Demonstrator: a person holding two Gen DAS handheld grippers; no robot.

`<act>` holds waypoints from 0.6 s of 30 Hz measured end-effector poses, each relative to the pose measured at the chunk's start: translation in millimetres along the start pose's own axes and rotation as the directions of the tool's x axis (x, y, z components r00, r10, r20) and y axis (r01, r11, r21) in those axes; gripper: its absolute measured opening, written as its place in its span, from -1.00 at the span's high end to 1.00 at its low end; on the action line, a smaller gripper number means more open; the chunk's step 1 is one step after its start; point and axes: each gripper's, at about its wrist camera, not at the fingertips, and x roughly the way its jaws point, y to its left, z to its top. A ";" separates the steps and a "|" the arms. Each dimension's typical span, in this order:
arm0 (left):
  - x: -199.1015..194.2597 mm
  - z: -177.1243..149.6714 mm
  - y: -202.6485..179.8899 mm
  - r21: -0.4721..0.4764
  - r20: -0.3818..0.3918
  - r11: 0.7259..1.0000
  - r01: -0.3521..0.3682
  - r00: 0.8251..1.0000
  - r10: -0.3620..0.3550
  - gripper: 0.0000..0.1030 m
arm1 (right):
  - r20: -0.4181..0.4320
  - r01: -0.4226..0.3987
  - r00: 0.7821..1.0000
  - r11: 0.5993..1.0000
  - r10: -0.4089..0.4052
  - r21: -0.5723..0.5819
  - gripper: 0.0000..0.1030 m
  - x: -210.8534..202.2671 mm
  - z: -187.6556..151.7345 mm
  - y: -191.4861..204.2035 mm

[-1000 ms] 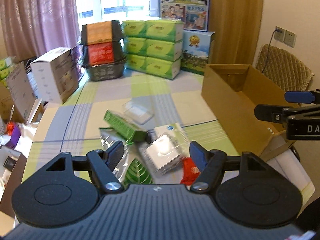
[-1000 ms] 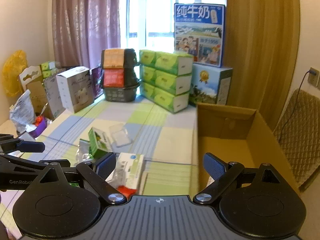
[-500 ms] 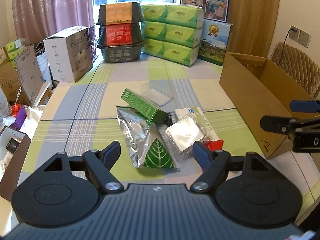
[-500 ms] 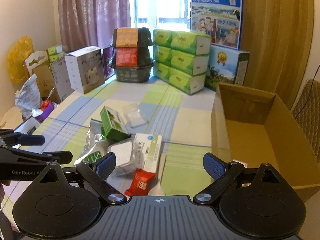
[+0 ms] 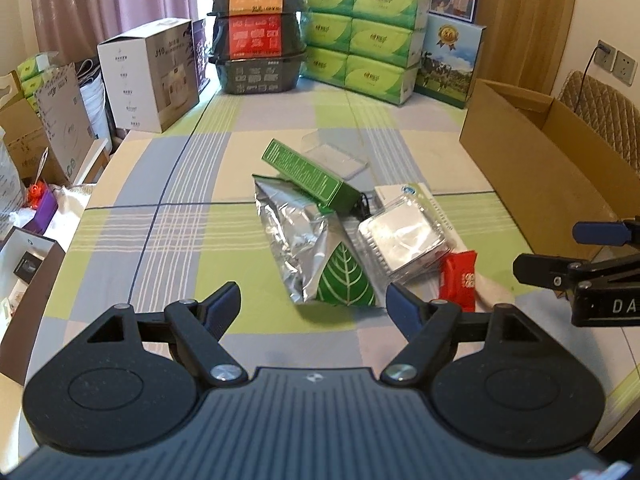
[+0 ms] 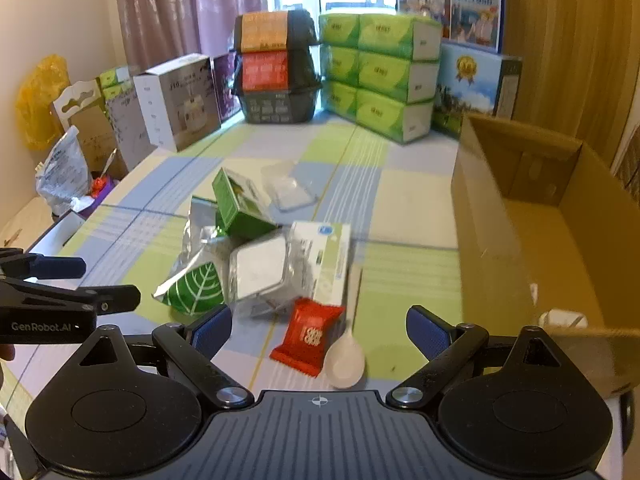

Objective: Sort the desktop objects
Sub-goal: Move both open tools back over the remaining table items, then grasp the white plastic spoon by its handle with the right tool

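Note:
A pile lies mid-table: a silver pouch with a green leaf (image 5: 308, 248) (image 6: 192, 280), a green carton (image 5: 310, 176) (image 6: 236, 204), a clear plastic case with a white block (image 5: 402, 236) (image 6: 260, 268), a white-green flat box (image 6: 326, 252), a red sachet (image 5: 458, 276) (image 6: 308, 334) and a white spoon (image 6: 344, 360). A clear tray (image 5: 334, 152) (image 6: 286, 188) sits behind. My left gripper (image 5: 314, 308) hovers open just short of the pouch. My right gripper (image 6: 320, 330) hangs open over the sachet and spoon.
An open cardboard box (image 5: 540, 160) (image 6: 540, 216) stands at the right, with a small white item (image 6: 560, 318) inside. Green tissue packs (image 5: 360, 32), black stacked baskets (image 5: 256, 32) and a white carton (image 5: 150, 72) line the far edge. More boxes crowd the left side.
Both grippers have drawn back and tilted down, so the pile now shows whole in front of them. The spoon has come into the right wrist view. Jaws stay open.

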 end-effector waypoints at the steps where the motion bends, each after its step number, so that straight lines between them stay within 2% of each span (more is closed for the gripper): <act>1: 1.1 -0.9 0.5 0.001 -0.004 1.000 -0.002 1.000 0.002 -0.48 | -0.011 -0.003 1.000 1.000 0.003 0.007 -0.78 3.9 -1.9 -0.8; 18: 30.3 -6.5 2.5 0.020 -0.060 0.999 -0.031 0.998 0.033 -0.49 | -0.086 -0.004 0.996 0.999 0.008 0.041 -0.78 39.2 -20.0 -12.9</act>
